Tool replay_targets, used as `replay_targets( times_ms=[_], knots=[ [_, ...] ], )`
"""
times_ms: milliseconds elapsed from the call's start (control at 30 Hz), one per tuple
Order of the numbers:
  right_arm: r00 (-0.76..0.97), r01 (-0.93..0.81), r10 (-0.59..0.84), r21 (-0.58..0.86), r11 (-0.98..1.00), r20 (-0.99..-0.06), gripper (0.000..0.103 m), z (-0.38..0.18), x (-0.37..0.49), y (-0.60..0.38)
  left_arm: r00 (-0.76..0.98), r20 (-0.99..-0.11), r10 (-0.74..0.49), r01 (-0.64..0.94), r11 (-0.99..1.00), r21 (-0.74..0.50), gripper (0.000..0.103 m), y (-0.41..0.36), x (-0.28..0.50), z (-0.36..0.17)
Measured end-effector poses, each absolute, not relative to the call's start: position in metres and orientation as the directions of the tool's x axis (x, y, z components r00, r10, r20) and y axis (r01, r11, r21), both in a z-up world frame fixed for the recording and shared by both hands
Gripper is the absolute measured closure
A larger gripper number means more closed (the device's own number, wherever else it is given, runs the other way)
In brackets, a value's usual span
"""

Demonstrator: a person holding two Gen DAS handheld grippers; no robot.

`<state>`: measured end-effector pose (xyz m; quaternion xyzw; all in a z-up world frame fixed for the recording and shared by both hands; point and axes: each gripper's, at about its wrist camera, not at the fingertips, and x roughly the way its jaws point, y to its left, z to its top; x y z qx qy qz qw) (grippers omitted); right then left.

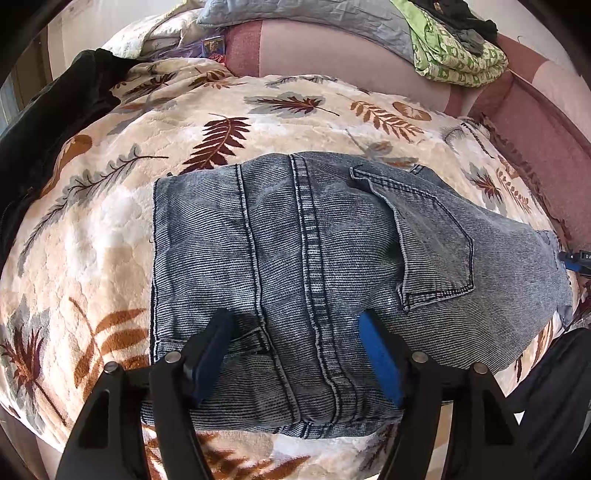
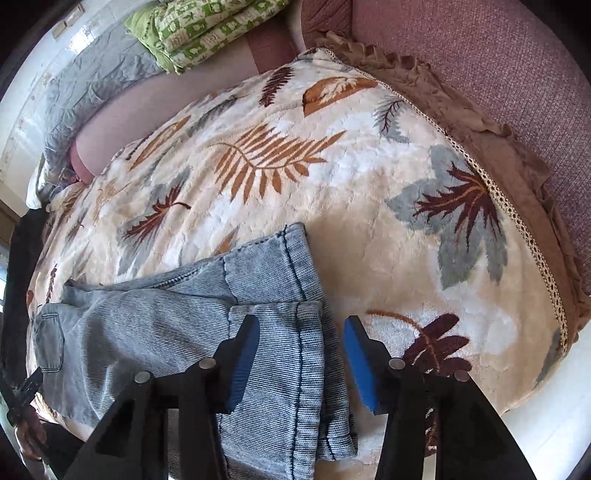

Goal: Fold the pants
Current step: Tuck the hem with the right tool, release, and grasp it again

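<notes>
Faded blue-grey denim pants (image 1: 314,258) are laid folded on leaf-print plush blanket (image 1: 110,229) | left gripper (image 1: 295,354), right gripper (image 2: 301,358) are held open, empty | denim judged heavy, limp; best gripped at hem edge

One pair of jeans (image 1: 314,251) lies folded at the centre, showing one back pocket (image 1: 432,240) toward three o'clock. One leaf-print blanket (image 1: 122,221) lies under it. Two grippers: the left gripper (image 1: 295,362) at six o'clock, the right gripper (image 2: 301,365) at six o'clock in its own view. One green patterned cloth (image 1: 454,59) sits at one o'clock, one grey pillow (image 1: 314,18) at twelve.
</notes>
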<state>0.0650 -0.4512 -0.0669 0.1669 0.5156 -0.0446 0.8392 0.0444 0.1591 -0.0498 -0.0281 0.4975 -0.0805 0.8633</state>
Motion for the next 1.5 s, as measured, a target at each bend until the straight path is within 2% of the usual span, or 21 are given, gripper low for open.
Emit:
replay_targets(
  times_ms=[33, 67, 100, 367, 700, 767, 833, 867, 933, 967, 1000, 1100, 1133, 1167, 1200, 1333, 1433, 1500],
  knots=[
    [0.46, 0.248, 0.09, 0.225, 0.942, -0.883, 0.064, -0.068, 0.065, -0.45, 0.492, -0.854, -0.168, 0.112, 0.985, -0.129, 0.031, 0.159, 0.044, -0.05],
    [0.462, 0.244, 0.079, 0.212, 0.946, -0.883, 0.082, -0.067, 0.065, -0.449, 0.493, -0.854, -0.169, 0.112, 0.985, -0.13, 0.031, 0.159, 0.044, -0.05],
    [0.462, 0.242, 0.068, 0.2, 0.949, -0.884, 0.086, -0.065, 0.064, -0.448, 0.493, -0.854, -0.168, 0.112, 0.985, -0.13, 0.031, 0.159, 0.044, -0.05],
    [0.468, 0.219, 0.009, 0.125, 0.968, -0.884, 0.088, -0.049, 0.062, -0.439, 0.494, -0.853, -0.167, 0.111, 0.986, -0.128, 0.031, 0.16, 0.045, -0.05],
    [0.609, 0.171, -0.085, 0.026, 0.985, -0.789, 0.091, 0.023, 0.078, -0.423, 0.495, -0.853, -0.167, 0.11, 0.986, -0.128, 0.031, 0.16, 0.044, -0.05],
    [0.624, 0.177, -0.115, -0.004, 0.984, -0.773, 0.091, 0.023, 0.091, -0.424, 0.495, -0.853, -0.166, 0.111, 0.986, -0.128, 0.031, 0.16, 0.044, -0.05],
    [0.647, 0.154, -0.107, -0.008, 0.988, -0.755, 0.091, 0.008, 0.108, -0.427, 0.495, -0.853, -0.162, 0.109, 0.986, -0.123, 0.03, 0.16, 0.044, -0.05],
    [0.631, 0.178, -0.147, -0.042, 0.983, -0.762, 0.091, -0.005, 0.116, -0.43, 0.496, -0.854, -0.16, 0.108, 0.987, -0.122, 0.03, 0.16, 0.044, -0.05],
    [0.578, 0.178, -0.12, -0.019, 0.984, -0.807, 0.086, -0.037, 0.129, -0.438, 0.496, -0.854, -0.156, 0.107, 0.987, -0.118, 0.03, 0.159, 0.044, -0.05],
    [0.525, 0.189, -0.099, 0.002, 0.982, -0.845, 0.073, -0.052, 0.132, -0.443, 0.496, -0.854, -0.157, 0.107, 0.987, -0.119, 0.03, 0.159, 0.044, -0.05],
    [0.498, 0.214, -0.089, 0.023, 0.976, -0.863, 0.069, -0.06, 0.128, -0.447, 0.496, -0.854, -0.159, 0.108, 0.987, -0.121, 0.03, 0.159, 0.044, -0.051],
    [0.525, 0.251, -0.055, 0.093, 0.964, -0.849, 0.06, -0.053, 0.098, -0.457, 0.496, -0.852, -0.165, 0.109, 0.986, -0.127, 0.03, 0.16, 0.044, -0.051],
    [0.544, 0.271, -0.046, 0.124, 0.955, -0.838, 0.053, -0.046, 0.084, -0.461, 0.497, -0.852, -0.164, 0.108, 0.986, -0.127, 0.03, 0.16, 0.045, -0.051],
    [0.563, 0.294, -0.031, 0.165, 0.941, -0.826, 0.042, -0.039, 0.068, -0.466, 0.497, -0.852, -0.162, 0.106, 0.986, -0.126, 0.029, 0.159, 0.045, -0.051],
    [0.578, 0.318, -0.01, 0.214, 0.923, -0.816, 0.038, -0.033, 0.051, -0.472, 0.499, -0.852, -0.161, 0.104, 0.987, -0.126, 0.029, 0.159, 0.045, -0.051],
    [0.587, 0.345, 0.258, 0.525, 0.778, -0.767, 0.036, -0.04, -0.007, -0.483, 0.502, -0.851, -0.155, 0.095, 0.988, -0.124, 0.028, 0.159, 0.045, -0.051],
    [0.564, 0.353, 0.386, 0.636, 0.687, -0.73, 0.036, -0.063, -0.024, -0.473, 0.503, -0.85, -0.156, 0.092, 0.988, -0.127, 0.028, 0.158, 0.046, -0.05],
    [0.584, 0.358, 0.42, 0.685, 0.635, -0.695, 0.037, -0.075, -0.022, -0.471, 0.503, -0.85, -0.157, 0.091, 0.987, -0.129, 0.028, 0.159, 0.045, -0.05]
  ],
)
